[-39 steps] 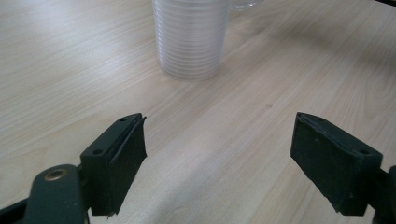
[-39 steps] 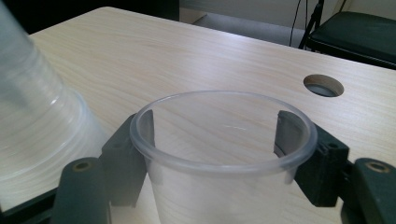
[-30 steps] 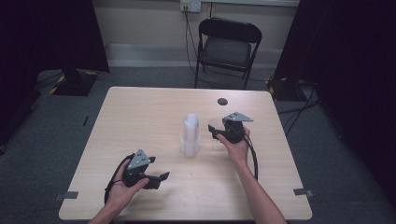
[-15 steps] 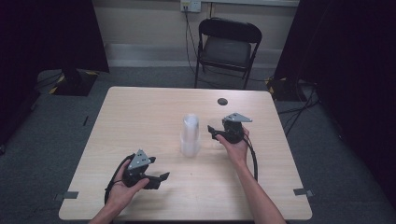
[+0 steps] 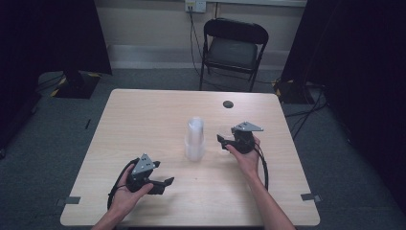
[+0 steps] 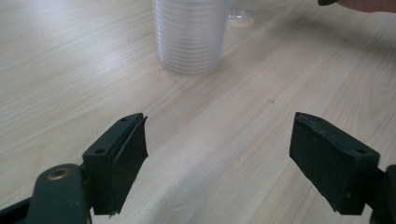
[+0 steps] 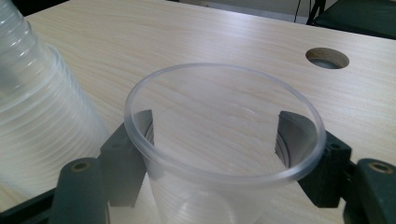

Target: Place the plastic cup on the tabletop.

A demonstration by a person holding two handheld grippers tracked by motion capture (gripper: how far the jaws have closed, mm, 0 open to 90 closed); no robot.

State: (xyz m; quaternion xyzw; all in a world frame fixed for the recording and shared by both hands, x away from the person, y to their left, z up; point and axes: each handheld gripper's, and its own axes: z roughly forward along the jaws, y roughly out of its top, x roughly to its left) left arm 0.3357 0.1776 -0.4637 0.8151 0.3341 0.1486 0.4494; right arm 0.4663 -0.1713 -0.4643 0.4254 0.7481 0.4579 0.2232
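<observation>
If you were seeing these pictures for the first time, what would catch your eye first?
Most striking is the single clear plastic cup, upright between the jaws of the right gripper, right of the table's middle. Beside it, at the middle of the wooden table, stands a tall stack of clear cups. The left gripper rests near the front edge, its jaws wide apart with nothing between them.
</observation>
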